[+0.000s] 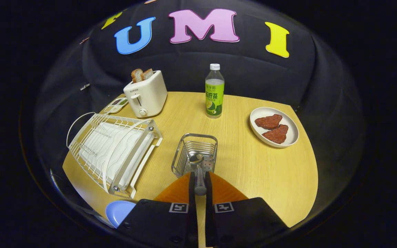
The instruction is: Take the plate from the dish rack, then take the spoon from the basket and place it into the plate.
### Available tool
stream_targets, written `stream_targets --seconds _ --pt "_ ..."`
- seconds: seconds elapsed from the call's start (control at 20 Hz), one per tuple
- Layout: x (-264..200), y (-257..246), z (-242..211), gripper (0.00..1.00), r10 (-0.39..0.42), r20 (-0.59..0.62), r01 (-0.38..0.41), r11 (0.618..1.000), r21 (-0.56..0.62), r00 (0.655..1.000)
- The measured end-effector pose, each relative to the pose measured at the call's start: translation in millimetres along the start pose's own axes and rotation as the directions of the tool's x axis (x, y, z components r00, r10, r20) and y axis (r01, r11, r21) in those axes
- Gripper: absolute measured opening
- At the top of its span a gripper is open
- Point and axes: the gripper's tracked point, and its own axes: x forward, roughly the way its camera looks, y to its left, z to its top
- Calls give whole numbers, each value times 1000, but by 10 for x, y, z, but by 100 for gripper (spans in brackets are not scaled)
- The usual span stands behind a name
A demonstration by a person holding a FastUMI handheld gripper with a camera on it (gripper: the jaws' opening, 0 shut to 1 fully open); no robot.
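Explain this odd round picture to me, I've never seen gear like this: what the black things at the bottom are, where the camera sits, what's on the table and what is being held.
The camera rides on a hand-held gripper that a person carries; it looks forward along the two black fingers. Those fingers are closed on the handle of a metal spoon, whose bowl sits over the wire basket just ahead. On the wooden table you also see a white dish rack beside the basket, a toaster with bread in it, a green bottle and a white plate with two reddish pieces of food. A blue plate lies near the fingers, by the rack's near end.
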Motion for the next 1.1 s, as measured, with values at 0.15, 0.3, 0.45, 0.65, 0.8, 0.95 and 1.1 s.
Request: stream_targets --seconds 0.15,0.3,0.45,0.65,0.8,0.95,1.1 --pt "-291 40 157 13 18 42 -20 999 28 999" --pt "-725 124 300 12 53 95 -59 997 57 994" --pt "-1204 310 253 12 116 118 -124 990 64 986" --pt "-1644 630 -82 12 188 91 -193 980 51 978" --pt "-1799 939 -470 12 249 40 -251 967 53 968" --pt "-1746 1167 -902 12 295 -36 -294 955 26 955" --pt "-1543 1289 -1221 12 305 -92 -307 952 -2 948"
